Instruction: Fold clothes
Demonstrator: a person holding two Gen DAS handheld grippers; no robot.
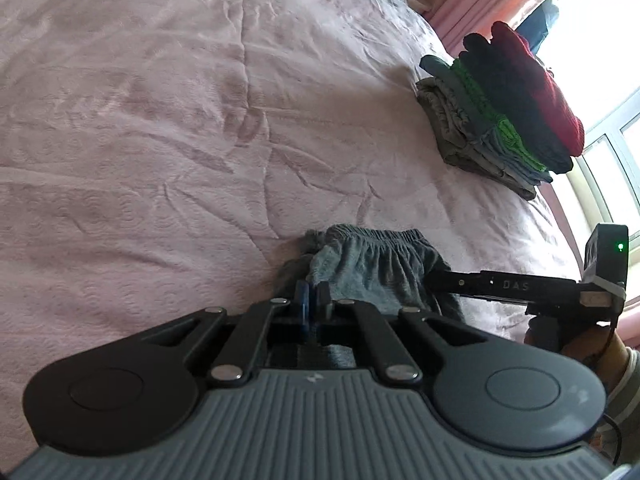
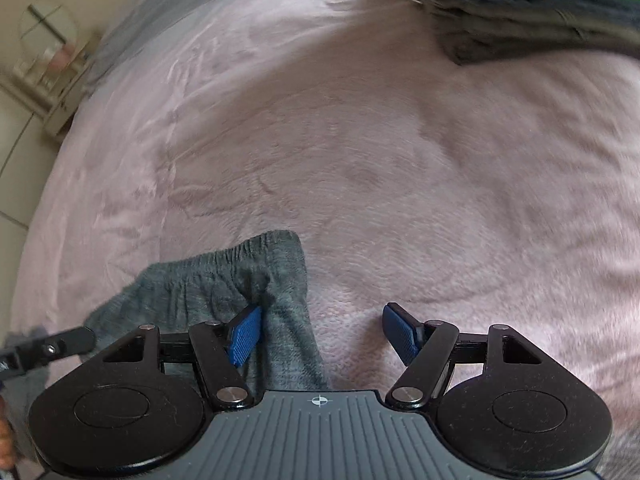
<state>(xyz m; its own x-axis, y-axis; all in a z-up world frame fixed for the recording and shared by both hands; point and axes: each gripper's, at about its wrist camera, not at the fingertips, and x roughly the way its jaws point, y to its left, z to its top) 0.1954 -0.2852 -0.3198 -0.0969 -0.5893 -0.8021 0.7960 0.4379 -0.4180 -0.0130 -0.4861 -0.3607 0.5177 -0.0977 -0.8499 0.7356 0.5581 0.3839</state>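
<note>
**Grey shorts pinched at the bed's near edge**

Left gripper (image 1: pixel 313 300) has its jaws clamped on the fuzzy grey shorts (image 1: pixel 372 268), elastic waistband puckered. Right gripper (image 2: pixel 326 334) hangs with jaws wide, one blue ribbed pad (image 2: pixel 244 334) touching the fleece. Plenty of open, wrinkled pink bedspread (image 1: pixel 160 140) ahead. Folded stack (image 1: pixel 500 108) sits near the far edge. "DAS" reads on the right tool's arm.

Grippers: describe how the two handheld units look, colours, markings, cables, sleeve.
Both grippers, left and right, share a build: ribbed grey body, black linkage arms with silver rivets, round black side housings and blue textured finger pads. In the left wrist view, the right unit's black bar reads "DAS", a green LED glows, a thin black cable trails, and a light ribbed sleeve cuff shows.
</note>
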